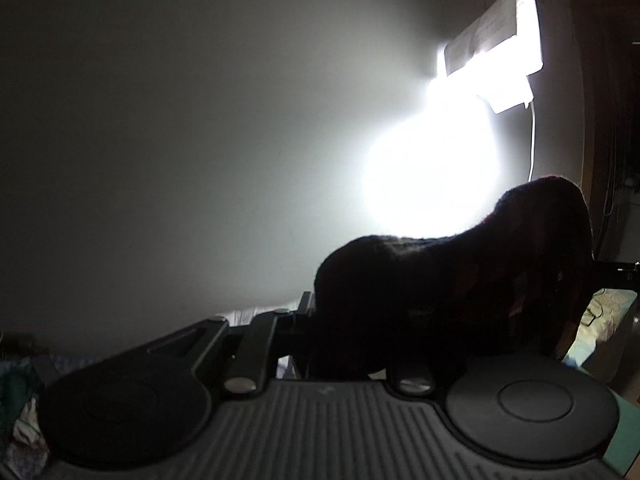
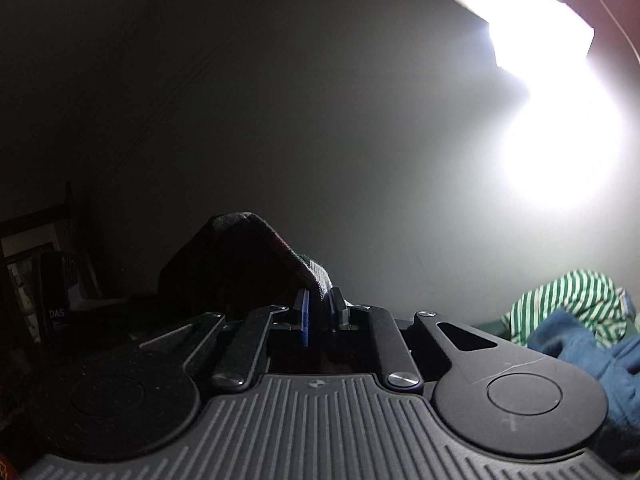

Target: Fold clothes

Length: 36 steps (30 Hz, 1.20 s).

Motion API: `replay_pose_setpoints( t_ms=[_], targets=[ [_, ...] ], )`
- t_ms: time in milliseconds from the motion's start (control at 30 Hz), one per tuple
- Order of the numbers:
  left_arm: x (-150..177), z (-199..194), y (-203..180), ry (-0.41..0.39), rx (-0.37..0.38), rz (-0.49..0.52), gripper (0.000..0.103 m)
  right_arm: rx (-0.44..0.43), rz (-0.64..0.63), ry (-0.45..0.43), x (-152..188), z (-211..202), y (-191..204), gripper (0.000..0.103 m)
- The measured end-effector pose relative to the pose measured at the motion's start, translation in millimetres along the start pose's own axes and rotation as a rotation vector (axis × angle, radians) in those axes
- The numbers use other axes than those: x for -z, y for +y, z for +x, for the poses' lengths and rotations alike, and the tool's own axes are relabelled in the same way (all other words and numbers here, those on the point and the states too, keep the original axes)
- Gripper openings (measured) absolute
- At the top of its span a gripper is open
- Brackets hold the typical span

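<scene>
A dark garment (image 1: 440,288) bulges up over my left gripper (image 1: 352,320) and hides most of its fingers. Only the left finger (image 1: 305,307) shows at the cloth's edge, and the gripper appears shut on the cloth. In the right wrist view the same kind of dark garment (image 2: 232,264), with a grey striped edge, rises from between the blue-padded fingers (image 2: 306,316). My right gripper (image 2: 321,306) is shut on that edge. Both grippers are raised in front of a plain wall, and the cloth is strongly backlit.
A very bright lamp (image 1: 436,160) (image 2: 560,136) glares on the wall to the right. A green-and-white striped garment (image 2: 568,300) and a blue one (image 2: 584,356) lie low right. Dark shelving (image 2: 40,272) stands left. Light bedding (image 1: 604,316) shows low right.
</scene>
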<state>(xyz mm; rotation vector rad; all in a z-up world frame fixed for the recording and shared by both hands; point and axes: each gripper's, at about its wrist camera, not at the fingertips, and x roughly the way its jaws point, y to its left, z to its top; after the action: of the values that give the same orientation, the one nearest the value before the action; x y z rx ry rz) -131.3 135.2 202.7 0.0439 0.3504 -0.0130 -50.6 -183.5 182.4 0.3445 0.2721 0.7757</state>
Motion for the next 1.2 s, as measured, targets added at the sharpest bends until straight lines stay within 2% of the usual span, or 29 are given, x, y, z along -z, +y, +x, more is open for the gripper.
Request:
replay_pose_setpoints(
  t_ms=[133, 233, 433, 600, 767, 833, 967, 1100, 1200],
  targets=[
    [54.8, 36.4, -10.5, 0.156, 0.005, -0.02, 0.019, 0.08, 0.079, 0.148, 54.0, 19.3, -20.5, 0.01],
    [91.0, 59.0, -23.8, 0.246, 0.022, -0.032, 0.02, 0.151, 0.066, 0.243, 84.0, 21.6, -33.6, 0.01],
    [126.7, 106.8, -51.8, 0.384, 0.043, -0.046, 0.02, 0.25, 0.007, 0.403, 121.5, 19.2, -46.6, 0.01],
    [122.1, 155.0, -86.1, 0.433, 0.046, -0.032, 0.016, 0.315, -0.003, 0.452, 133.2, 16.2, -73.1, 0.011],
    [121.7, 193.1, -119.2, 0.464, 0.031, -0.003, 0.016, 0.368, 0.034, 0.446, 117.7, 8.0, -113.0, 0.012],
    [122.0, 198.3, -124.9, 0.471, 0.023, -0.013, 0.016, 0.418, 0.005, 0.44, 116.2, 5.8, -129.6, 0.012],
    [123.9, 208.0, -129.2, 0.496, 0.003, -0.034, 0.016, 0.556, -0.081, 0.544, 131.7, 29.0, -176.0, 0.014],
    [123.5, 208.1, -128.9, 0.504, -0.027, -0.067, 0.017, 0.669, -0.082, 0.593, 136.5, 59.7, -230.7, 0.013],
    [122.1, 201.5, -127.8, 0.5, -0.061, -0.087, 0.025, 0.667, -0.024, 0.608, 123.7, 85.7, -270.6, 0.011]
  ],
)
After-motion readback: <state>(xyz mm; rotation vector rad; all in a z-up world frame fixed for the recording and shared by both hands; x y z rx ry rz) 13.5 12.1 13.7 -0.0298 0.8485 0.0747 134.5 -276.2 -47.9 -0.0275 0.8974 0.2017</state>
